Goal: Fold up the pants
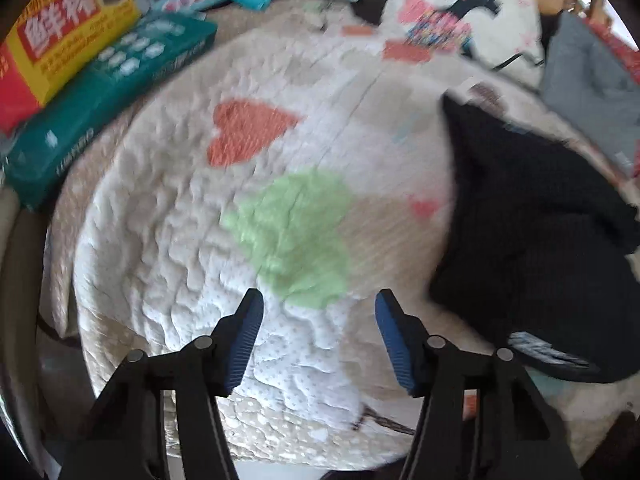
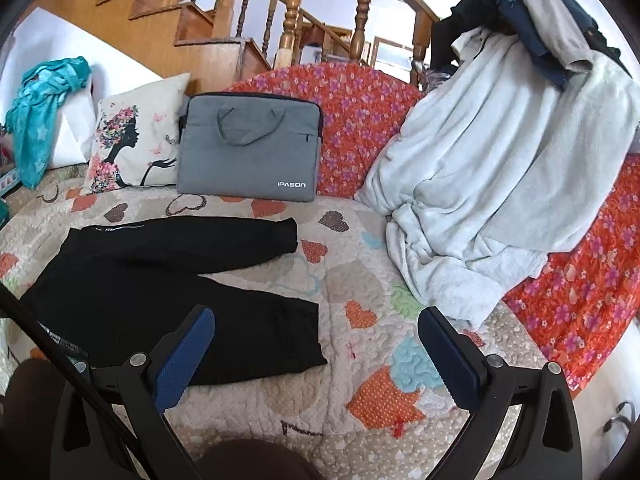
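Black pants point(image 2: 168, 300) lie flat on the heart-patterned quilt point(image 2: 360, 400), both legs spread apart and pointing right. In the left wrist view the pants point(image 1: 528, 240) fill the right side. My left gripper point(image 1: 318, 312) is open and empty, hovering over the quilt point(image 1: 168, 208) to the left of the pants. My right gripper point(image 2: 316, 332) is open and empty, above the end of the near leg, its left finger point(image 2: 188, 356) over the black fabric.
A grey laptop bag point(image 2: 248, 148) and a printed pillow point(image 2: 136, 140) lean at the back. A pale blanket pile point(image 2: 500, 168) lies at right on a red floral cover point(image 2: 580, 300). Green and yellow boxes point(image 1: 80, 92) sit at the left.
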